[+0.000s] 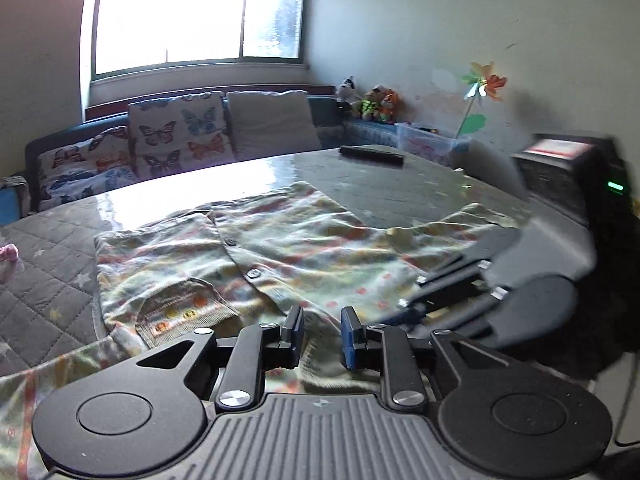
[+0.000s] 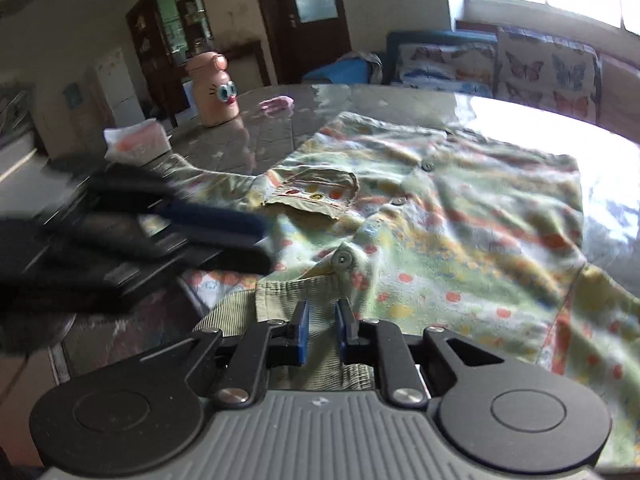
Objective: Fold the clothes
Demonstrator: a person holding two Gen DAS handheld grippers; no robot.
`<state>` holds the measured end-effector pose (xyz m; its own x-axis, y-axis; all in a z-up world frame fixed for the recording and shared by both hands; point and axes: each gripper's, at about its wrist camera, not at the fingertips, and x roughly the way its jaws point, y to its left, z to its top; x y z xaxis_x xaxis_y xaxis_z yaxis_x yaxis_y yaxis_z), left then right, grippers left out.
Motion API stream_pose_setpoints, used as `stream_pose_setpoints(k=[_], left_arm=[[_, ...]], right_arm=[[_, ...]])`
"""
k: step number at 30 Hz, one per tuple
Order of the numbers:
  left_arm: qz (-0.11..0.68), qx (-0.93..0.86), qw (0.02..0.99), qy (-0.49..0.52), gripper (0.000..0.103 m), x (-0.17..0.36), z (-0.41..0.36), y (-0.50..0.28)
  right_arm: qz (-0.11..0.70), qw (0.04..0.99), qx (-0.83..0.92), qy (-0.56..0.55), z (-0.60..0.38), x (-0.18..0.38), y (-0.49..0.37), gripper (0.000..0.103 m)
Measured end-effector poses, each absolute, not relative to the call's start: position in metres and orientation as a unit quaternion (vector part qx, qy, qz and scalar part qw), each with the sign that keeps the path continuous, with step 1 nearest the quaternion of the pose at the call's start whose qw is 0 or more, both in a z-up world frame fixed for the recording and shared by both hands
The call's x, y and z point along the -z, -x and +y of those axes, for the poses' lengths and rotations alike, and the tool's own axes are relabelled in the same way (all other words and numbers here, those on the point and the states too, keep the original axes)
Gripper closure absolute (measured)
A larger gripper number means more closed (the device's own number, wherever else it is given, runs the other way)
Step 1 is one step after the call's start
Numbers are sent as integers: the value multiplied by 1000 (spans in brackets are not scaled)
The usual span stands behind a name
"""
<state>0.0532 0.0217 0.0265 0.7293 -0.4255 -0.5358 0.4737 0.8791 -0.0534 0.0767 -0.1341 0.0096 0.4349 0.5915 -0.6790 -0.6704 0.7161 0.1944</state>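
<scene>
Two black two-finger grippers over one pale green button-up shirt with orange and yellow dots (image 2: 440, 216) spread flat on a glossy table (image 2: 280, 120).
Left gripper (image 1: 321, 334) and right gripper (image 2: 323, 330) both parted above the shirt's collar end; three buttons, one pocket (image 2: 316, 194) visible.

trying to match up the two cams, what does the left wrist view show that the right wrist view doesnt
Only the left wrist view: the pinwheel, the stuffed toys along the far wall, a dark bar on the table, and the left tongs, open over the shirt.

Only the right wrist view: the peach cartoon-face bottle, a white packet, the dark wooden door, and the right tongs, open over the ribbed collar.

Both: the patterned button shirt spread flat, its chest pocket, the butterfly cushions and the window.
</scene>
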Motion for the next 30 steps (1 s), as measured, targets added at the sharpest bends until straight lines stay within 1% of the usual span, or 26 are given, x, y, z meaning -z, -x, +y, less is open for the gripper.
stream_pose_setpoints(k=[4, 11, 14, 16, 19, 21, 22, 23, 29, 30], left_arm=[[289, 236, 927, -33, 81, -19, 14, -81], [339, 215, 915, -29, 81, 11, 4, -123], [340, 209, 917, -21, 81, 12, 7, -124], [335, 206, 919, -24, 81, 10, 8, -119], [323, 203, 924, -31, 80, 5, 10, -105], [316, 203, 926, -39, 74, 2, 10, -94], [313, 201, 927, -43, 64, 2, 11, -89], [311, 197, 928, -49, 57, 2, 11, -84], [302, 167, 936, -65, 42, 6, 14, -56], [298, 163, 938, -64, 41, 6, 15, -51]], right_arm=[[377, 845, -376, 55, -135, -9, -75, 89], [373, 844, -381, 59, -136, -8, -72, 89], [372, 844, -383, 61, -136, -8, -71, 88], [371, 843, -384, 62, -137, -7, -70, 84], [369, 844, -383, 65, -138, -7, -64, 84], [368, 845, -383, 67, -138, -8, -60, 81], [367, 845, -382, 68, -139, -8, -58, 81], [367, 845, -382, 72, -139, -8, -56, 81], [370, 849, -371, 64, -147, -10, -47, 79], [372, 849, -369, 65, -148, -9, -45, 79]])
